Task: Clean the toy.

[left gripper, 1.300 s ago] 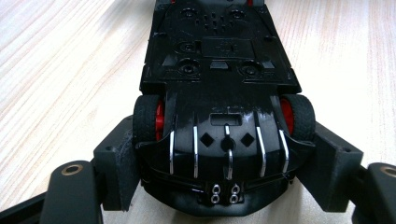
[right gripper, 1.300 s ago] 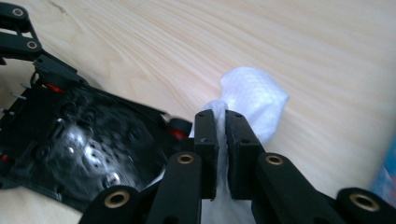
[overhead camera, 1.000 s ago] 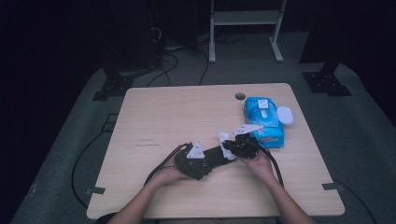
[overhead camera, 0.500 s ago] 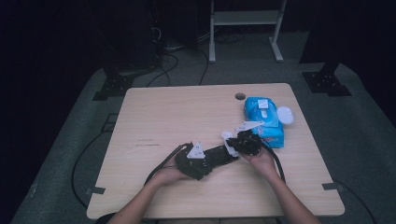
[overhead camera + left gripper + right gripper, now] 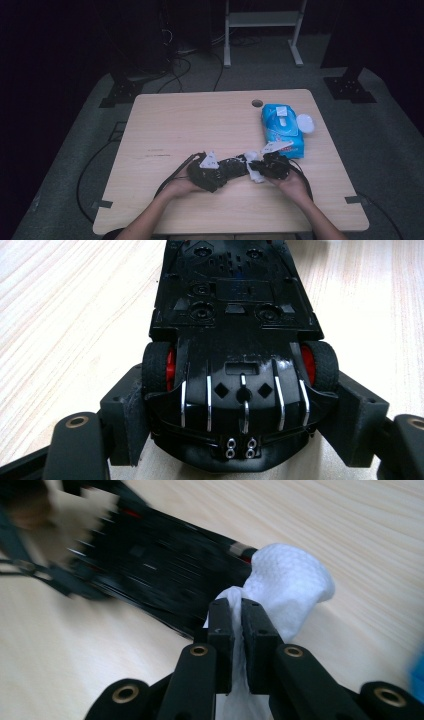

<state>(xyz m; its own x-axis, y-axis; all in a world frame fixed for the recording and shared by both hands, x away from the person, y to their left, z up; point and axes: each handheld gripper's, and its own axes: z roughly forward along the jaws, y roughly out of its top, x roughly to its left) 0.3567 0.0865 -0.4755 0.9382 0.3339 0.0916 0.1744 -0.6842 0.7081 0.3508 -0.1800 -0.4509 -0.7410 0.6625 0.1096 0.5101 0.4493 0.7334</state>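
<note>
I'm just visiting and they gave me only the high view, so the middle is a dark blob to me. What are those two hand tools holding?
Observer: The left gripper clamps a black toy car, underside facing its camera.
Operator: And the other one?
Observer: The right gripper pinches a white wipe between shut jaws.
Operator: Does the wipe reach the car?
Observer: Yes, in the right gripper view it presses against one end of the car.
</note>
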